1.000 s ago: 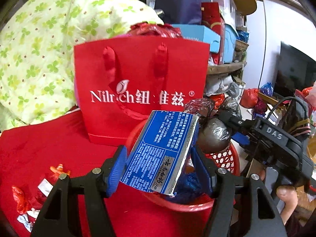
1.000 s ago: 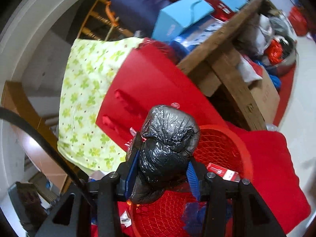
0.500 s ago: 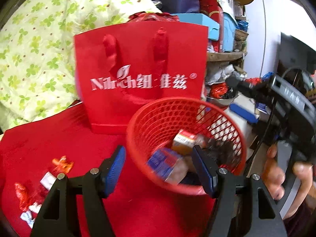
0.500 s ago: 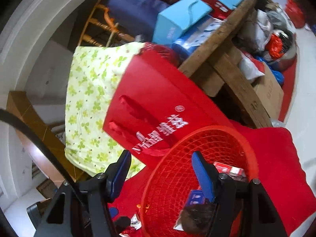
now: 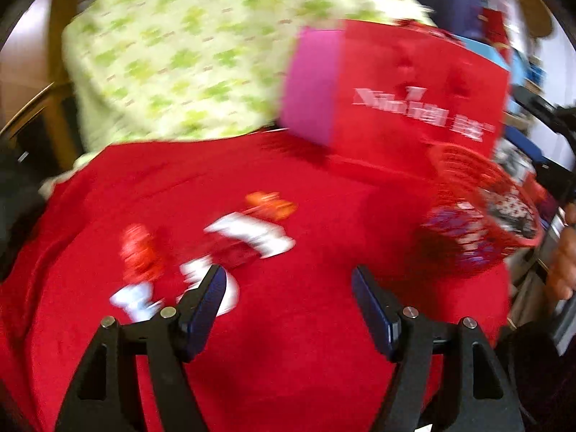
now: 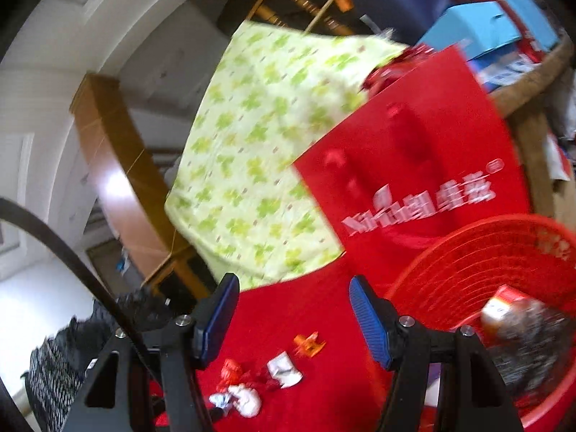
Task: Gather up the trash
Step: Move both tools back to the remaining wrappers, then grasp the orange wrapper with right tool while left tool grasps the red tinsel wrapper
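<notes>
A red mesh basket (image 5: 482,212) (image 6: 478,252) stands on the red cloth (image 5: 288,342) at the right and holds a black bag (image 6: 529,345), a small carton (image 6: 504,302) and a blue box. Several red, white and orange wrappers (image 5: 248,234) (image 6: 284,370) lie loose on the cloth. My left gripper (image 5: 288,306) is open and empty, just short of the wrappers. My right gripper (image 6: 293,313) is open and empty, above the cloth between the wrappers and the basket.
A red paper gift bag (image 5: 414,108) (image 6: 414,165) stands behind the basket. A green-patterned cloth (image 5: 187,54) (image 6: 259,151) hangs at the back. Cluttered shelves with boxes (image 6: 478,25) are at the right. The left wrist view is motion-blurred.
Both grippers opened and dropped the blue box and the black bag into the basket. Both then swung left, toward the loose wrappers.
</notes>
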Action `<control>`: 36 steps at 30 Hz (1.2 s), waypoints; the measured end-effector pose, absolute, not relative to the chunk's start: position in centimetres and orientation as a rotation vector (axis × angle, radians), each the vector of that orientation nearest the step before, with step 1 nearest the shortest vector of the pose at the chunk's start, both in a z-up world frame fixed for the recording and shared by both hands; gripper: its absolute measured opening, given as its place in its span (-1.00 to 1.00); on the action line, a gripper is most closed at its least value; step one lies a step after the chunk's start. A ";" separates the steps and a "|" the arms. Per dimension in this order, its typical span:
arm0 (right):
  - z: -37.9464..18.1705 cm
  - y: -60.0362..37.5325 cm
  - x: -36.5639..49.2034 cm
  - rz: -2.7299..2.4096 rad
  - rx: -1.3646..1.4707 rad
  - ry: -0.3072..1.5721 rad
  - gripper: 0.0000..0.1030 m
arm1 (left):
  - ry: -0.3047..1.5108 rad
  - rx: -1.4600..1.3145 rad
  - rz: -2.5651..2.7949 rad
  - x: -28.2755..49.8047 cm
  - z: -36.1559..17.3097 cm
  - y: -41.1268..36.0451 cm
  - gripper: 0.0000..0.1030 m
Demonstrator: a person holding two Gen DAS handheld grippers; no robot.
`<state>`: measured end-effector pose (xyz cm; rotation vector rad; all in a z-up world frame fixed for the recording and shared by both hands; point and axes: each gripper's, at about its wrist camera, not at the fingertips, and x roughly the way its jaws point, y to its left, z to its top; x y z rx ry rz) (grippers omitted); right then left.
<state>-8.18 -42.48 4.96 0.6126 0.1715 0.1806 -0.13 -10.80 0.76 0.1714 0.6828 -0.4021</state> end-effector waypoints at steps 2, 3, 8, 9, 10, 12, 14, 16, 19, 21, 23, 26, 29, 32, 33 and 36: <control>4.8 -40.6 -7.0 0.210 0.593 0.210 0.31 | 0.694 0.141 -0.332 0.4 0.2 -7.4 0.42; 4.7 -40.0 -6.6 0.220 0.588 0.225 0.31 | 0.702 0.120 -0.291 0.7 -0.2 -5.4 0.42; 3.7 -36.6 -3.6 0.265 0.574 0.326 0.31 | 0.723 0.057 -0.174 1.6 -1.7 0.3 0.42; 3.4 -35.9 -3.0 0.267 0.568 0.345 0.31 | 0.725 0.050 -0.163 1.7 -1.9 0.9 0.42; 3.2 -35.4 -2.5 0.270 0.564 0.361 0.31 | 0.731 0.035 -0.147 1.9 -2.4 2.0 0.42; 2.7 -34.3 -1.5 0.281 0.557 0.401 0.31 | 0.743 0.016 -0.128 2.1 -3.0 2.9 0.42; 2.1 -33.2 -0.4 0.289 0.547 0.440 0.31 | 0.767 -0.007 -0.106 2.6 -3.8 4.2 0.42; 1.5 -32.3 0.5 0.296 0.533 0.474 0.31 | 0.778 -0.023 -0.092 3.0 -4.2 5.0 0.42; 0.9 -31.1 2.1 0.292 0.493 0.513 0.31 | 0.794 -0.045 -0.077 3.7 -4.4 5.9 0.42; 0.3 -30.5 3.6 0.290 0.469 0.549 0.32 | 0.802 -0.057 -0.074 4.7 -4.4 6.4 0.42; -0.6 -30.3 5.6 0.291 0.477 0.601 0.32 | 0.798 -0.063 -0.073 5.3 -4.2 6.5 0.42; -2.2 -30.3 8.6 0.284 0.494 0.678 0.32 | 0.780 -0.059 -0.096 6.1 -3.9 6.1 0.42; -3.1 -30.5 11.1 0.262 0.474 0.711 0.31 | 0.766 -0.031 -0.121 7.2 -4.0 4.9 0.42; -3.9 -30.6 13.5 0.254 0.443 0.732 0.28 | 0.757 -0.010 -0.144 8.3 -4.2 3.8 0.42; -4.3 -30.7 14.4 0.256 0.439 0.746 0.23 | 0.752 -0.005 -0.156 8.7 -4.2 3.4 0.42; -5.5 -31.1 17.0 0.252 0.417 0.781 0.08 | 0.735 0.021 -0.194 9.8 -4.2 2.1 0.42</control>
